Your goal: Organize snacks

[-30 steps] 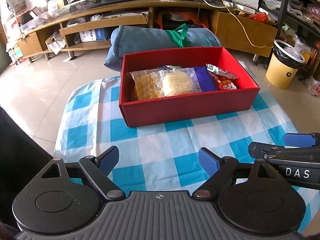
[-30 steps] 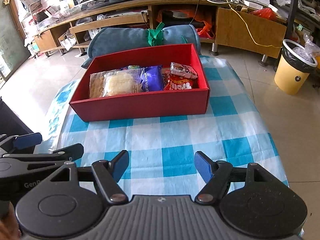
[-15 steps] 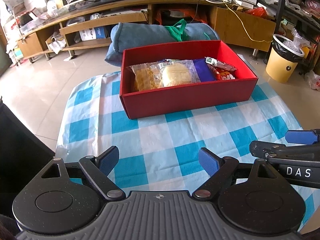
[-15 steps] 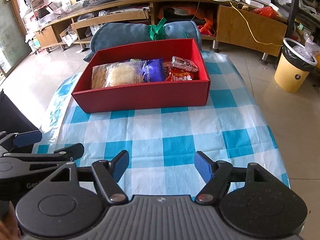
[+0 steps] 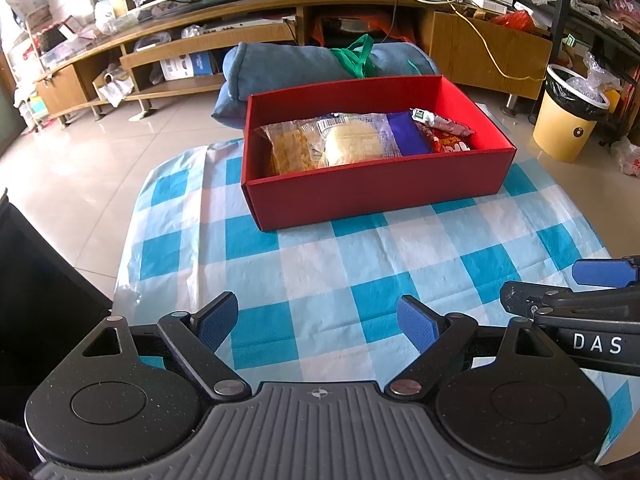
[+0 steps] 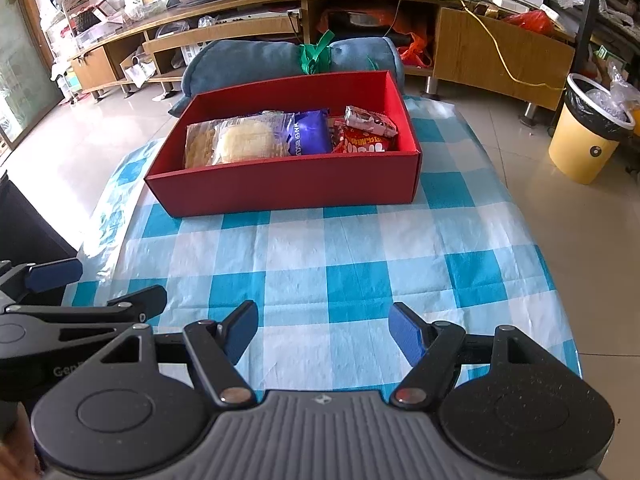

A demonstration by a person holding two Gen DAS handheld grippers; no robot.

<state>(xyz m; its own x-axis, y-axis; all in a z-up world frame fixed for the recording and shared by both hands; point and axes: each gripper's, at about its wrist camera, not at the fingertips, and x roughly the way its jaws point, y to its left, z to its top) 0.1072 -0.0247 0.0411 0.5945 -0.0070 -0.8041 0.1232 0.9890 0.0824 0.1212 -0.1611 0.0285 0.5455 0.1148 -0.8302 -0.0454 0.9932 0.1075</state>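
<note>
Snacks (image 5: 360, 142) fill red box (image 5: 376, 196); tablecloth (image 5: 360, 264) beneath.

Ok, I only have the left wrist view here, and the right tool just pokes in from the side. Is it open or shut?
Observer: Open. In the right wrist view the right tool has its fingers spread, with nothing between them.
Operator: And the purple pack in the red box, what is it?
Observer: The purple pack carries wafer biscuit lettering, which is legible only in the right wrist view.
</note>
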